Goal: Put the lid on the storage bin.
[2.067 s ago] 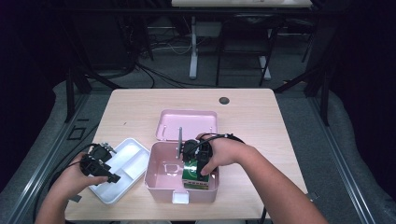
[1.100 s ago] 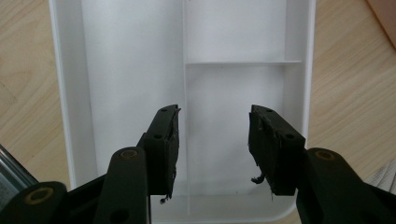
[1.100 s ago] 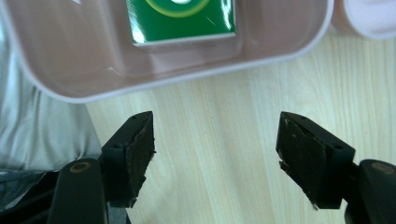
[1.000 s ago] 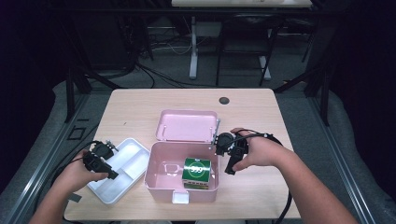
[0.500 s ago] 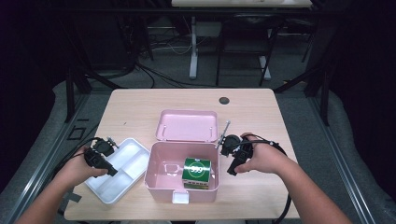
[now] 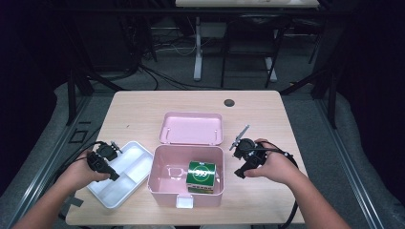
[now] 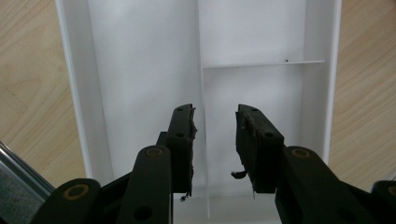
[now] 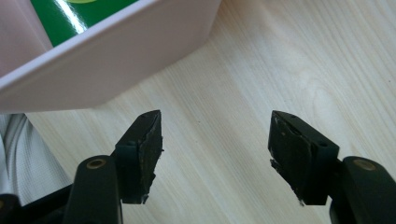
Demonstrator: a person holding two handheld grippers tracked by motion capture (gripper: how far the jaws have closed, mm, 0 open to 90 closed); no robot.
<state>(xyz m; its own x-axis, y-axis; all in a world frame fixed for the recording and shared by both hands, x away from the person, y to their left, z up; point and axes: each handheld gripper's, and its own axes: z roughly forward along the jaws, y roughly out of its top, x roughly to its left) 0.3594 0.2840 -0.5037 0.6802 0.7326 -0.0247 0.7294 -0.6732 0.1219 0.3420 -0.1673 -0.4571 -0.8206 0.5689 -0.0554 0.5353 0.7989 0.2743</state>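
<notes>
Since two seconds ago, the right gripper (image 6: 240,168) has left the inside of the pink box (image 6: 165,191) and now sits over bare table (image 6: 267,119) just to the right of the box, while the green carton (image 6: 201,176) stays behind inside. Its jaws have just been closing a little, yet in the right gripper view they stand well apart with nothing between them, only wood grain below and the pink wall of the box at upper left.

On the other side, the left gripper (image 6: 113,175) has kept its place over the white tray (image 6: 126,195). Its jaws have just been closing too; in the left gripper view (image 7: 214,135) they are narrowed but not together, straddling the thin divider (image 7: 201,116) that runs the length of the tray. Whether the pads press on that divider I cannot tell.

Moving outward, the tray lies at the left edge of the table, just beside the box, its long axis slanted from near left to far right in the high view. It has one long compartment and, beside it, shorter ones split by a cross wall.

Inside the box, the green carton rests against the right half of the floor, its round white mark facing up. Hinged back behind the box, the lid (image 6: 192,128) lies flat on the table.
</notes>
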